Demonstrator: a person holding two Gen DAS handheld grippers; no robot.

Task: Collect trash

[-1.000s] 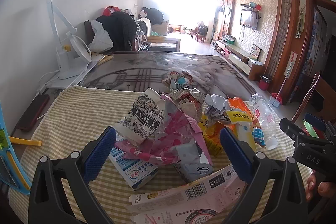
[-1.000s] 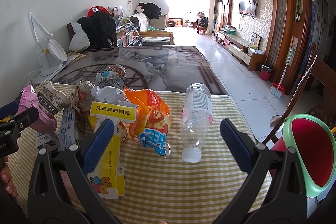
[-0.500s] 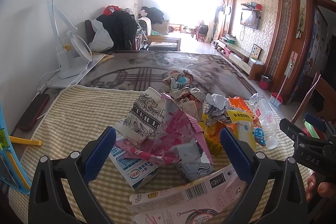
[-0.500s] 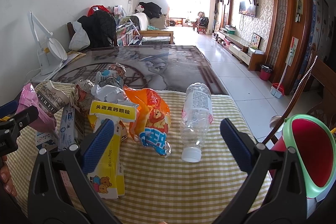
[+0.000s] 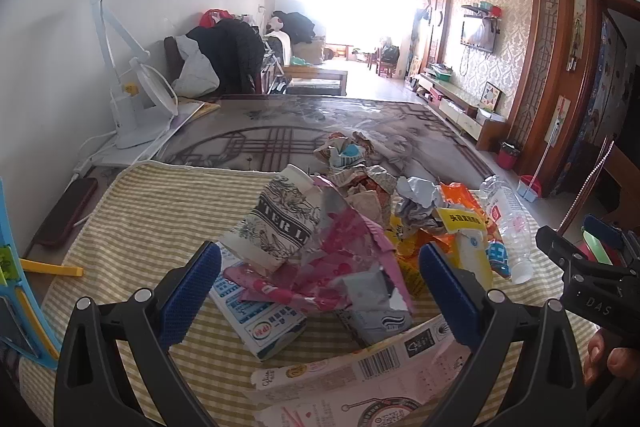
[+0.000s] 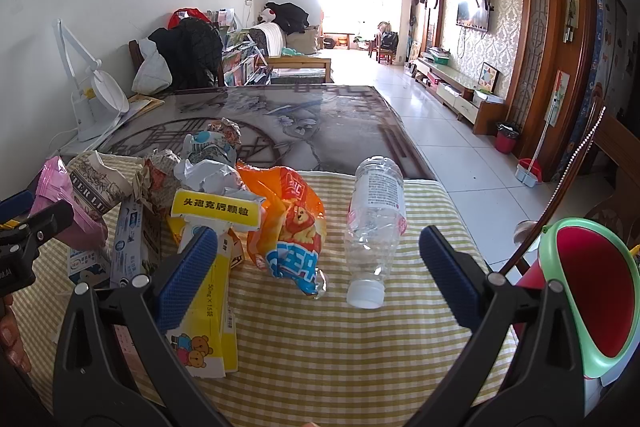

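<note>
Item 1, no change logged over the last second: my left hand-held gripper (image 5: 320, 283) and right hand-held gripper (image 6: 318, 267) both hang wide and empty over the trash pile (image 5: 336, 239), clear bottle (image 6: 376, 223) just right of it, collection unstarted.
</note>
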